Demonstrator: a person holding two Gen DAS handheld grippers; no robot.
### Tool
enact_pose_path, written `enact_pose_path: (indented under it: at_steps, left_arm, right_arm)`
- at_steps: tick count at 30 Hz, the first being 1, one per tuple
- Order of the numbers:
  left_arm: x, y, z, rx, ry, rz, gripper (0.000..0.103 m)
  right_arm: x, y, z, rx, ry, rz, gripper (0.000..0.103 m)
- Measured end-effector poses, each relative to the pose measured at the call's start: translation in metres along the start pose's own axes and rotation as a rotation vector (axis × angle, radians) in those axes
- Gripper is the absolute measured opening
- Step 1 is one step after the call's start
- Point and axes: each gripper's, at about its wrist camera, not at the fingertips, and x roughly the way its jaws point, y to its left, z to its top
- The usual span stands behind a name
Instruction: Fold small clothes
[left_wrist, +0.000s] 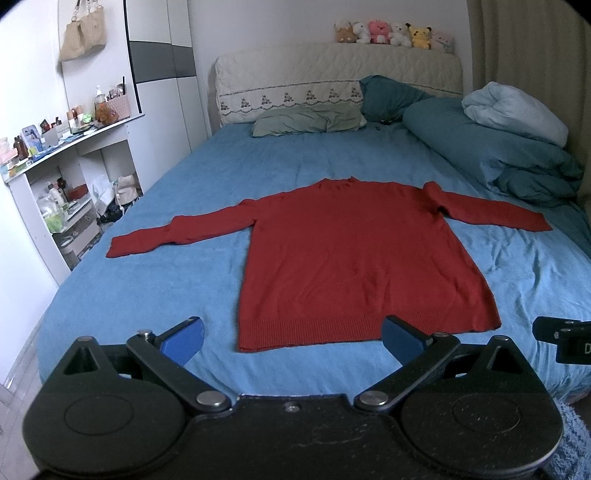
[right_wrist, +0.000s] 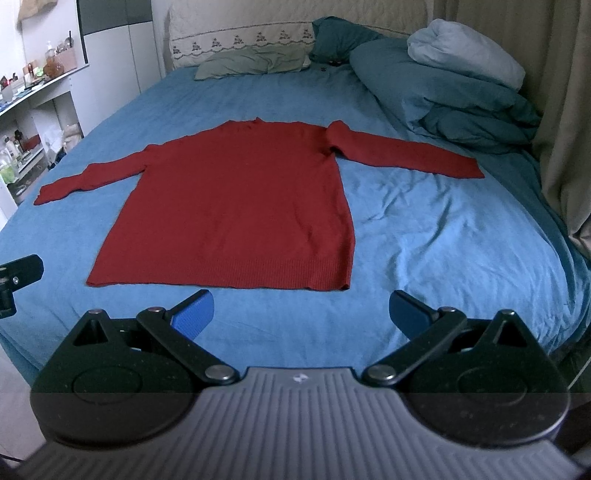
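Note:
A red long-sleeved sweater (left_wrist: 351, 258) lies flat on the blue bed sheet (left_wrist: 166, 288), both sleeves spread out sideways, hem toward me. It also shows in the right wrist view (right_wrist: 236, 206). My left gripper (left_wrist: 291, 339) is open and empty, hovering just before the hem at the bed's near edge. My right gripper (right_wrist: 301, 314) is open and empty, a little short of the hem's right corner. Each gripper's edge shows in the other's view: the right gripper (left_wrist: 561, 338) and the left gripper (right_wrist: 18, 280).
Folded teal and light blue duvets (left_wrist: 509, 147) are piled at the bed's far right by a curtain. Pillows (left_wrist: 310, 120) lie against the headboard with plush toys (left_wrist: 391, 33) on top. A cluttered white shelf unit (left_wrist: 62, 166) stands left of the bed.

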Motion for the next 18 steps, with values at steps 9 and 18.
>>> enact_pose_path:
  at_steps: [9, 18]
  left_arm:
    - [0.0001, -0.0003, 0.0002, -0.004, -0.002, 0.01, 0.103]
    - [-0.0046, 0.0038, 0.0008, -0.021, -0.009, 0.015, 0.103]
  right_arm:
    - [-0.0021, 0.0044, 0.0003, -0.004, -0.011, 0.001, 0.103]
    - [-0.0035, 0.0049, -0.0002, -0.007, -0.016, 0.008, 0.103]
